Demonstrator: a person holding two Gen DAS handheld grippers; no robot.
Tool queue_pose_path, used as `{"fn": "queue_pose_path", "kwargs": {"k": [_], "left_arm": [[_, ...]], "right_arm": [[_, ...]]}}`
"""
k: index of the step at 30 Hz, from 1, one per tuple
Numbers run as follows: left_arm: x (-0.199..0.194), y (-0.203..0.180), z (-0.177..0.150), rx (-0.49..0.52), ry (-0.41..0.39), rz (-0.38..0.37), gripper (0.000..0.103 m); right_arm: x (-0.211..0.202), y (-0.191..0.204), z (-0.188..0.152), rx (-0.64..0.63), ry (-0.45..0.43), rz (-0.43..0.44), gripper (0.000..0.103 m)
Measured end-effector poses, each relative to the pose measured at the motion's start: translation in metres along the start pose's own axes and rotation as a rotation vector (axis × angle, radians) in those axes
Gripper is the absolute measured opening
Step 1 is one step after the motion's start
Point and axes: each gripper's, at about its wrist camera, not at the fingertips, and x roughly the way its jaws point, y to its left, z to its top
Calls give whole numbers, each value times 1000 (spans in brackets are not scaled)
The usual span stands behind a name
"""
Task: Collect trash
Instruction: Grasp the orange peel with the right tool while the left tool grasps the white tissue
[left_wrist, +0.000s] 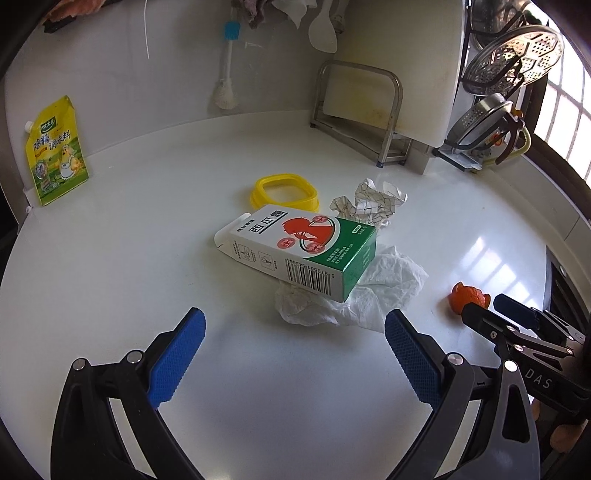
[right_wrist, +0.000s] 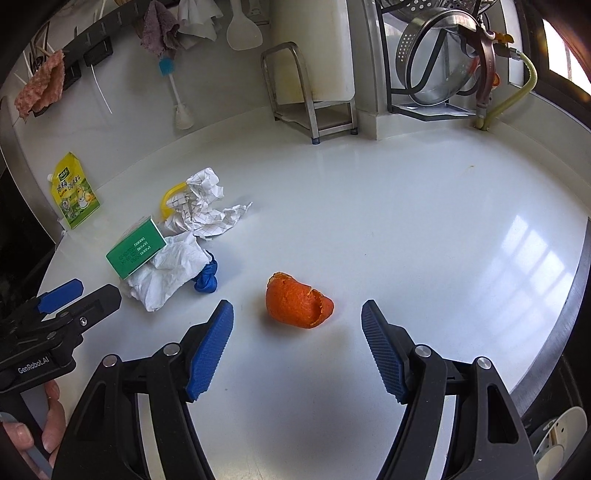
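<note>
A green and white carton (left_wrist: 299, 247) lies on its side on a crumpled white tissue (left_wrist: 354, 295), with crumpled checked paper (left_wrist: 369, 201) and a yellow plastic ring (left_wrist: 282, 190) behind it. My left gripper (left_wrist: 295, 319) is open just short of the tissue, nothing between its pads. In the right wrist view an orange peel (right_wrist: 297, 301) lies on the white counter (right_wrist: 406, 221). My right gripper (right_wrist: 297, 312) is open, the peel just ahead of its fingertips and untouched. A knotted blue scrap (right_wrist: 207, 280) sits beside the tissue (right_wrist: 166, 273) and carton (right_wrist: 135, 247).
A yellow seasoning pouch (left_wrist: 55, 151) leans on the back wall at left. A steel rack with a white cutting board (left_wrist: 369, 110) and a rack of steel strainers (left_wrist: 498, 74) stand at the back. A brush (left_wrist: 225, 74) hangs on the wall. The counter's steel edge (right_wrist: 554, 332) runs on the right.
</note>
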Motion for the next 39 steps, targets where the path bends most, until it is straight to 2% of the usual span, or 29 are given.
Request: {"fn": "queue_pose_path", "kwargs": {"k": [14,16,21,23,28,30,31,33,35,39], "left_arm": [[23,-5,5,1,58,39,96],[25,-4,7,-7,66,35,96],[33,-5,8,-16,99,15,94],[36,-6,8,-17,109,14,81],[37,-12,8,11,106,24,64],[36,-14,8,20,101,26,48],[35,-14,8,22,98,26,43],[34,-13,8,22,94,22,24],[33,-11,7,14,94,9,14],[28,-7,4,8,82,-1,10]], "right_arm": [[8,2,4,-31,22,2,69],[9,4,4,-38,27,4,67],[14,5,4,-45,48,12,54],[15,6,4,-52,54,13,49],[15,8,3,-67,55,9,38],[15,9,3,-72,54,10,33],[15,9,3,-74,50,9,32],[13,10,2,-78,42,7,29],[12,10,2,-81,31,4,27],[10,10,0,-75,25,15,25]]}}
